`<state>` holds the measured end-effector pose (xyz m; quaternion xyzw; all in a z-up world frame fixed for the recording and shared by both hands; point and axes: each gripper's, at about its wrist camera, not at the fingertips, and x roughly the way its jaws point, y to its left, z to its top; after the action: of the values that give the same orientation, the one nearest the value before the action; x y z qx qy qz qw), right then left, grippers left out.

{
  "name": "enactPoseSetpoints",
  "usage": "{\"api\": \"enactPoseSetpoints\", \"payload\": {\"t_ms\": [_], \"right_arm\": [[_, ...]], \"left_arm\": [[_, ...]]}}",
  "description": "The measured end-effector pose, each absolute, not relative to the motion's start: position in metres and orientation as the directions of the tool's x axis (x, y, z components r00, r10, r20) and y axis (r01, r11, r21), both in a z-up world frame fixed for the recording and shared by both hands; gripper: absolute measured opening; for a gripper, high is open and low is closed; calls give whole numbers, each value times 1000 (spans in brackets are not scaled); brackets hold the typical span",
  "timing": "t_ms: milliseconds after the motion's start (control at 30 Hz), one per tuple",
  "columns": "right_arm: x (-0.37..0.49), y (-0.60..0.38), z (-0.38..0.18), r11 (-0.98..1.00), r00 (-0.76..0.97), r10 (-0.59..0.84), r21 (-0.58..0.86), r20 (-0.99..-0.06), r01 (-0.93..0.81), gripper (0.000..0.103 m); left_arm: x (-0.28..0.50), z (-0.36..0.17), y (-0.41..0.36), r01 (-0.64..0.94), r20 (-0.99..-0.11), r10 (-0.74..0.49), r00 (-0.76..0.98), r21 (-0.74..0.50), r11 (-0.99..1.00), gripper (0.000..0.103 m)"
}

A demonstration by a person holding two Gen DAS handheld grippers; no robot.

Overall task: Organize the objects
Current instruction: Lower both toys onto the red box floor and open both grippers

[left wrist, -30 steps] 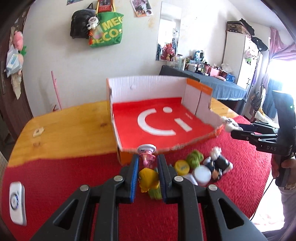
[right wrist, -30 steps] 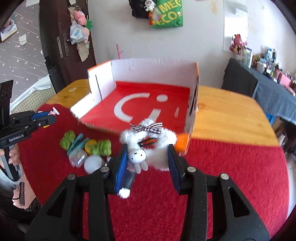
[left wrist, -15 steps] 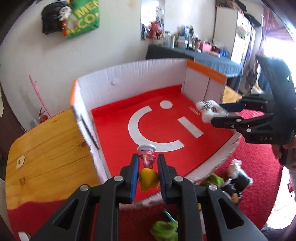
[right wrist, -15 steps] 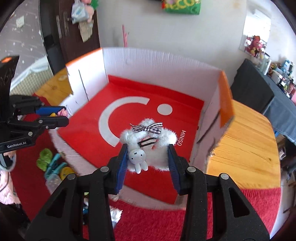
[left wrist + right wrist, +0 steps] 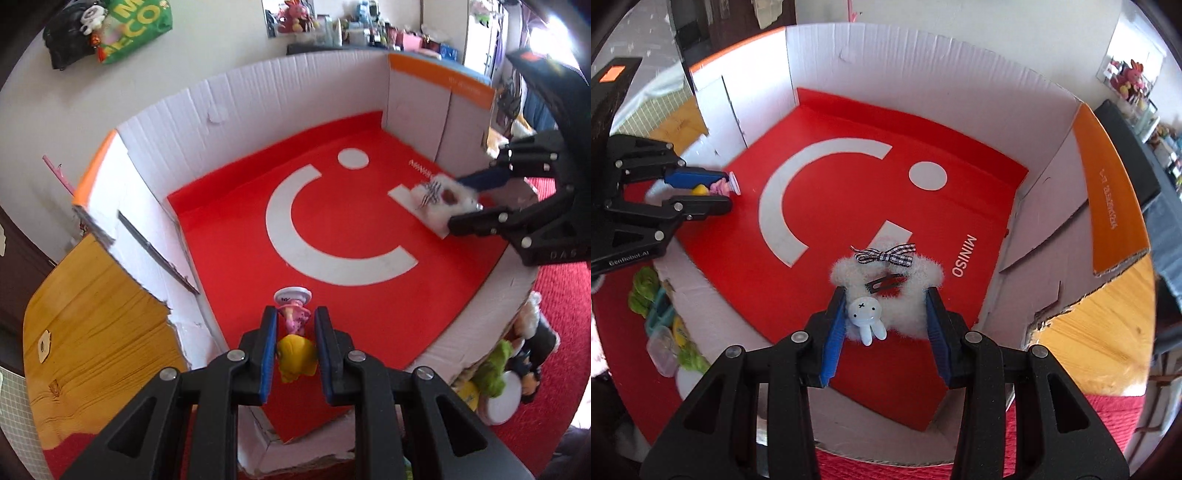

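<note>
left gripper [image 5: 295,332] clamped on small pink/yellow figurine [image 5: 295,332], held over near-left part of red box floor [image 5: 351,229]. right gripper [image 5: 886,314] clamped on white fluffy clip w/ gingham bow + bunny charm [image 5: 886,291], over floor's right side nr the "miniso" print. rest of toys [image 5: 665,325] piled on red cloth [image 5: 554,295] just outside box's front wall.

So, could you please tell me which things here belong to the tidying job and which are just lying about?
Part of the job:
- box
- pink and yellow figure in the left tool
- fluffy white clip in the right tool
- small toys on the red cloth

Lying about:
- green bag
- cluttered dark table
</note>
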<state>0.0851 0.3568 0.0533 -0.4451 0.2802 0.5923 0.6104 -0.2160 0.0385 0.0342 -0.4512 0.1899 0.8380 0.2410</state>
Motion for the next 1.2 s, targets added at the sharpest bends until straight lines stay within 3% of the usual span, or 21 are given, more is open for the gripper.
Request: {"api": "enactPoseSetpoints", "payload": {"t_ms": [300,833,967,1200], "right_arm": [[83,355,50,-81,184,459,-247,-869,-966,41],[87,346,52,-65,180,468,-237,-865,-969,48],[89,344,54,-62,181,469,-237,-864,-970,55],[91,338,59,-54,180,469,-232,-865,-971,56]], "left_arm": [[-217,33,44,-595,-850,204,-486,151,-790,21],[-215,32,44,-583,-844,218,-490,131,-802,22],[-216,32,42,-577,-843,224,-488,119,-808,27],[-214,33,42,-577,-842,229,-488,115,-808,32]]}}
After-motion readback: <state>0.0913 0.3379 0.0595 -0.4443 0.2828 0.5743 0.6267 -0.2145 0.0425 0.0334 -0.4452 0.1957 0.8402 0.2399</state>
